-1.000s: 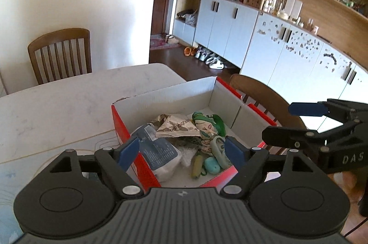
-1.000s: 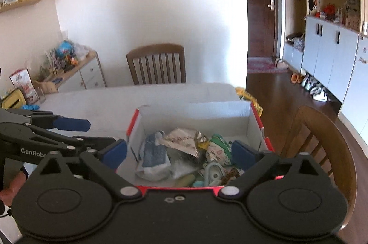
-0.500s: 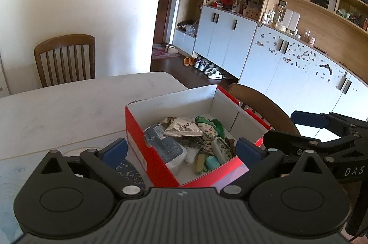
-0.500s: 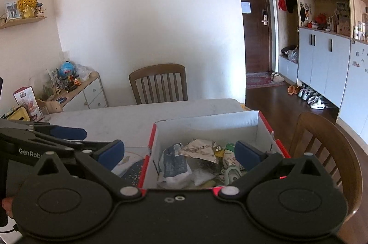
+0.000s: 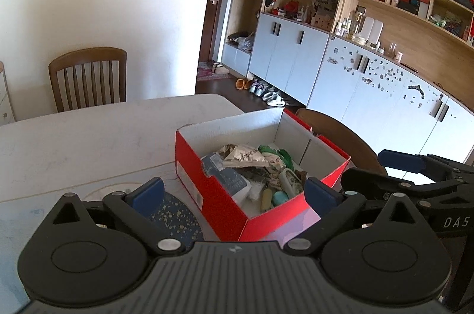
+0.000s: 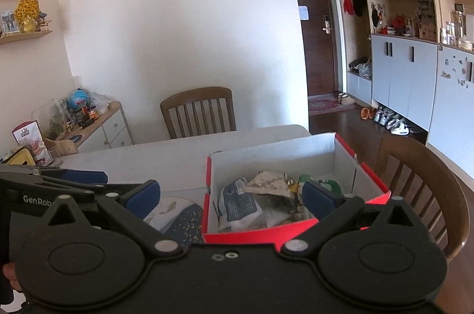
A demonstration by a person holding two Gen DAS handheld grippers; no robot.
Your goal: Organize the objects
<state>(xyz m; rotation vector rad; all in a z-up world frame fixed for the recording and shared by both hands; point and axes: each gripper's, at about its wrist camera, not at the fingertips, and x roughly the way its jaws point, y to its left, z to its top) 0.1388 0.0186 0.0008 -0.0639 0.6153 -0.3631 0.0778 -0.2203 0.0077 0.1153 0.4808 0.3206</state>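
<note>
We held both tools back from the red cardboard box (image 5: 207, 189), which sat on the pale marbled surface (image 5: 74, 136) near its corner, beside a wooden chair (image 6: 420, 183). The left gripper (image 5: 234, 192) had its fingers spread wide with nothing between them, and the right gripper (image 6: 231, 195) looked equally wide and empty. We judged the main risk to be the loose heap inside: a crinkled foil packet (image 5: 243, 155), a soft blue-grey pouch (image 5: 231, 180) and small smooth rounded pieces could slip or snag together if pinched carelessly. The box's thin, torn corrugated walls could also buckle, or slide toward the edge.
</note>
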